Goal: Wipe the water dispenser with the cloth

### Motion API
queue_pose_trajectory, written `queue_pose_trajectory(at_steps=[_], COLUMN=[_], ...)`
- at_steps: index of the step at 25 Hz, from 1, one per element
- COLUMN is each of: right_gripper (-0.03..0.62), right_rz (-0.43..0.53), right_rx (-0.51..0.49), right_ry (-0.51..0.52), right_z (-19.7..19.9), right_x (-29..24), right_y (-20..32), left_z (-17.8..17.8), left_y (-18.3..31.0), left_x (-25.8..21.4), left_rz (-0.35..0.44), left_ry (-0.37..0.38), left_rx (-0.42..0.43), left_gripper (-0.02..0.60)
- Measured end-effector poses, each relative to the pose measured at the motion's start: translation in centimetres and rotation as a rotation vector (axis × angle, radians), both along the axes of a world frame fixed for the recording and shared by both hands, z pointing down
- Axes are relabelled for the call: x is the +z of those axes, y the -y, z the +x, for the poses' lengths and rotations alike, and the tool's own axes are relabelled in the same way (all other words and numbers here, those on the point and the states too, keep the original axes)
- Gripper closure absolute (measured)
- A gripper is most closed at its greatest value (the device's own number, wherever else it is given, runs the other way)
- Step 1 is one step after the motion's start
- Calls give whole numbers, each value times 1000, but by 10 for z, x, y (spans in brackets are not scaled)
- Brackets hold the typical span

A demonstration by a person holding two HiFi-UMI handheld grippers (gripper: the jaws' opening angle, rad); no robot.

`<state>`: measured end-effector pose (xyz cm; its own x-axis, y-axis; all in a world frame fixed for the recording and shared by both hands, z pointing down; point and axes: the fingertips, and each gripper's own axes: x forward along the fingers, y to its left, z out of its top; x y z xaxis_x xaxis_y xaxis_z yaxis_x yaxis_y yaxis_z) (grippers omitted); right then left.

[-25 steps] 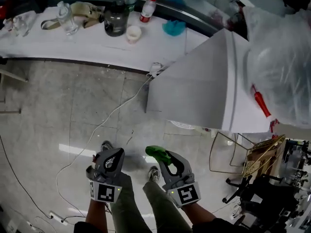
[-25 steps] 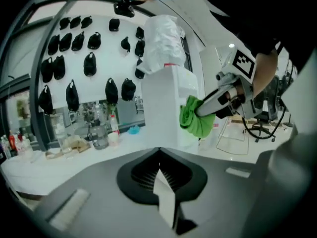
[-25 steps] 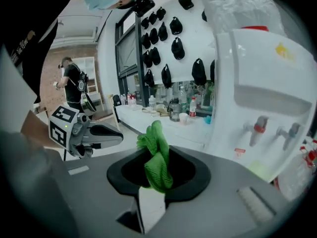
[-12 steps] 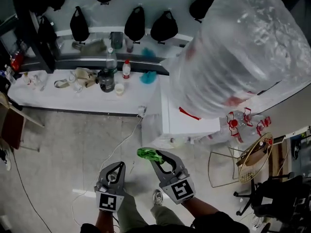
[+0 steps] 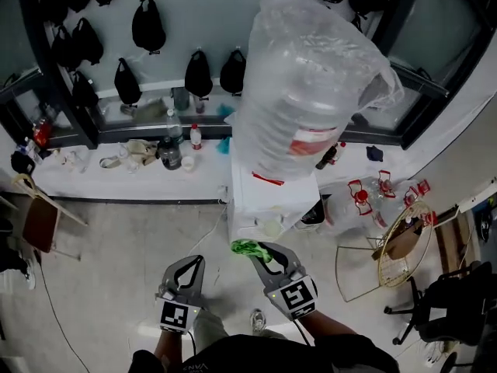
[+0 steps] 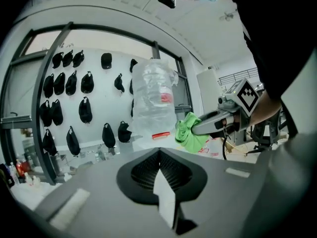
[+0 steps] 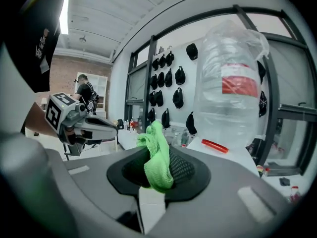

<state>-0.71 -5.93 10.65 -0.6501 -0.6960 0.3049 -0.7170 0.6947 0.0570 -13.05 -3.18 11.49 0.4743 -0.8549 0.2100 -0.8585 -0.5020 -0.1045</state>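
Note:
The white water dispenser (image 5: 260, 200) stands ahead of me, topped by a large clear bottle (image 5: 307, 84) wrapped in plastic film. My right gripper (image 5: 256, 249) is shut on a bright green cloth (image 5: 245, 247), held just short of the dispenser's lower front. In the right gripper view the cloth (image 7: 156, 158) bulges out between the closed jaws, with the bottle (image 7: 230, 88) beyond. My left gripper (image 5: 196, 261) hangs shut and empty to the left, lower than the right. From the left gripper view I see the cloth (image 6: 190, 131) and the bottle (image 6: 153, 100).
A white counter (image 5: 93, 179) with bottles and cups runs along the wall left of the dispenser. Black bags (image 5: 147, 26) hang above it. A gold wire rack (image 5: 392, 251) and a dark chair (image 5: 446, 301) stand at the right. A wooden chair (image 5: 39, 216) sits at the left.
The head view has lifted from the floor to take in the whole dispenser and bottle. The right gripper with the cloth now sits nearer the dispenser's front. Both grippers stay shut.

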Motion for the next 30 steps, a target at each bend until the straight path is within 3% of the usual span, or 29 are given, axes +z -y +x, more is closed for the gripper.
queue_pose_trajectory(at_steps=[8,17,30], right_gripper=[500,502,503], right_rz=[36,37,48], right_rx=[47,84,68], right_ry=[36,60,88], right_z=[52,89,89], right_x=[-34,-39,-43], right_y=[-36,-58,-66], left_z=[48,69,77], left_y=[-33,-52,-64], left_x=[-35,-49,-60], left_rz=[27,38,78], left_ry=[5,10,-11], left_rx=[26,8,15], left_gripper=[580,580,580])
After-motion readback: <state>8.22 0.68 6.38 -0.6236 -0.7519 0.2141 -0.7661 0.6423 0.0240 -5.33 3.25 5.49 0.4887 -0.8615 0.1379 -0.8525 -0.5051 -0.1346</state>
